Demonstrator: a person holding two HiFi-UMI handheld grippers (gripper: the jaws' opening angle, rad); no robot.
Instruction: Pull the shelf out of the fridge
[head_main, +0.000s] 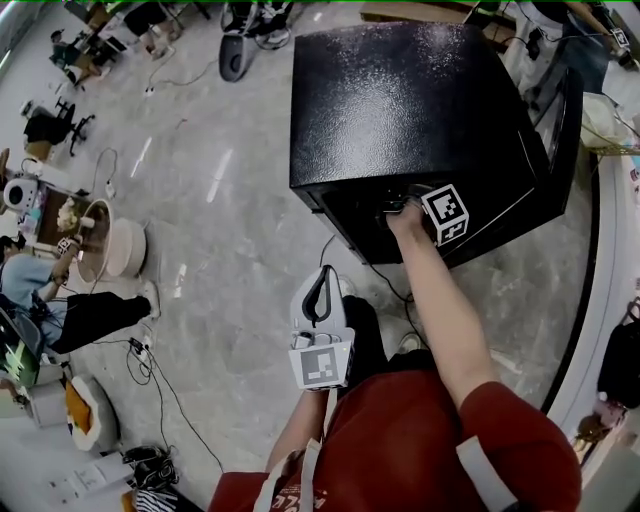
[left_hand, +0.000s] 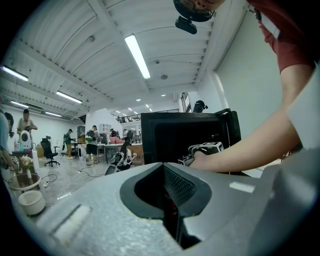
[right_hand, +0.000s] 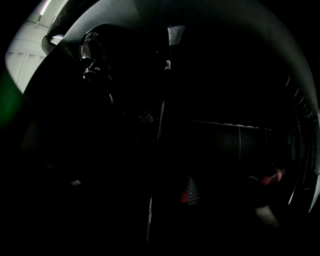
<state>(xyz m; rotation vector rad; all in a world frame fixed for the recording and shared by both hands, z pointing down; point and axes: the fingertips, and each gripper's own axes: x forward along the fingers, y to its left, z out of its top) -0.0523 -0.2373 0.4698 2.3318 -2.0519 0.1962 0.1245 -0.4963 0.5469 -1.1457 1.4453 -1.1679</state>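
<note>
Left gripper (head_main: 322, 285): fingers together, empty | right gripper (head_main: 402, 207): fingers wide inside fridge (head_main: 400, 110) | step: reaching for shelf | next: clamp its front edge

My feed is almost black inside the fridge (right_hand: 240, 150). A thin pale edge (right_hand: 161, 115) runs top to bottom at centre, and a faint horizontal line (right_hand: 225, 124) crosses right of it. Lit ceiling (right_hand: 22, 60) shows upper left. Low right, the right gripper (right_hand: 229, 186) shows red-marked pads (right_hand: 187, 195) standing apart.
</note>
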